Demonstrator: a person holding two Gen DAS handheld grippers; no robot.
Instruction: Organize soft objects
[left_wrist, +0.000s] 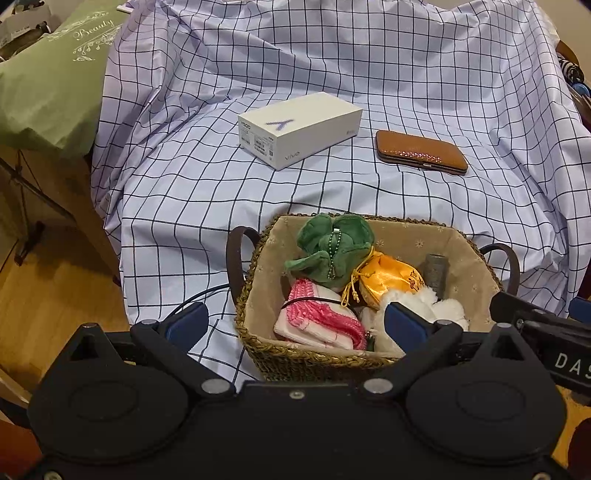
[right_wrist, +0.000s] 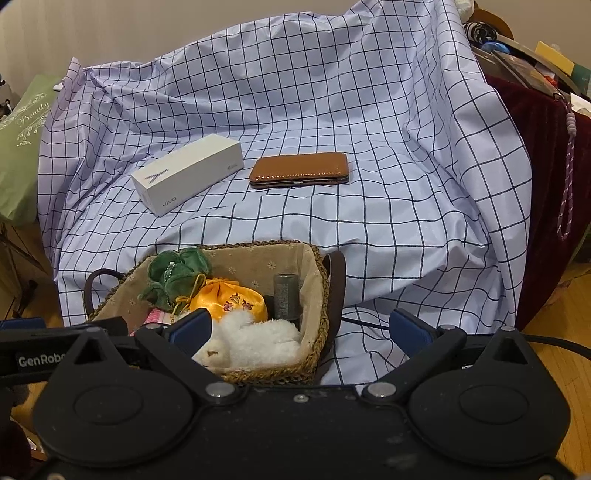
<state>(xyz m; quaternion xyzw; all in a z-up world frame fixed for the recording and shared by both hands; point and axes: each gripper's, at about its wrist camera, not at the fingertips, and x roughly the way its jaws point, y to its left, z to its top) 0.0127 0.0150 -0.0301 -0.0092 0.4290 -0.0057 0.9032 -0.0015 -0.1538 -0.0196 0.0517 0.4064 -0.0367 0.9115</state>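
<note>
A woven basket (left_wrist: 314, 356) (right_wrist: 321, 280) with a beige lining sits at the front edge of the checked cloth. It holds a green plush (left_wrist: 332, 243) (right_wrist: 177, 267), an orange satin pouch (left_wrist: 391, 275) (right_wrist: 229, 301), a pink and white knit item (left_wrist: 317, 321) (right_wrist: 157, 317), a white fluffy toy (left_wrist: 428, 306) (right_wrist: 255, 341) and a grey cylinder (left_wrist: 436, 273) (right_wrist: 286, 297). My left gripper (left_wrist: 295, 325) is open and empty just in front of the basket. My right gripper (right_wrist: 301, 328) is open and empty over the basket's right side.
A white phone box (left_wrist: 299, 127) (right_wrist: 186, 173) and a brown hard case (left_wrist: 421, 151) (right_wrist: 299, 170) lie on the checked cloth (left_wrist: 369, 66) (right_wrist: 369, 110) behind the basket. A green bag (left_wrist: 48, 81) stands at the left. A dark red cloth (right_wrist: 543, 155) with clutter is at the right.
</note>
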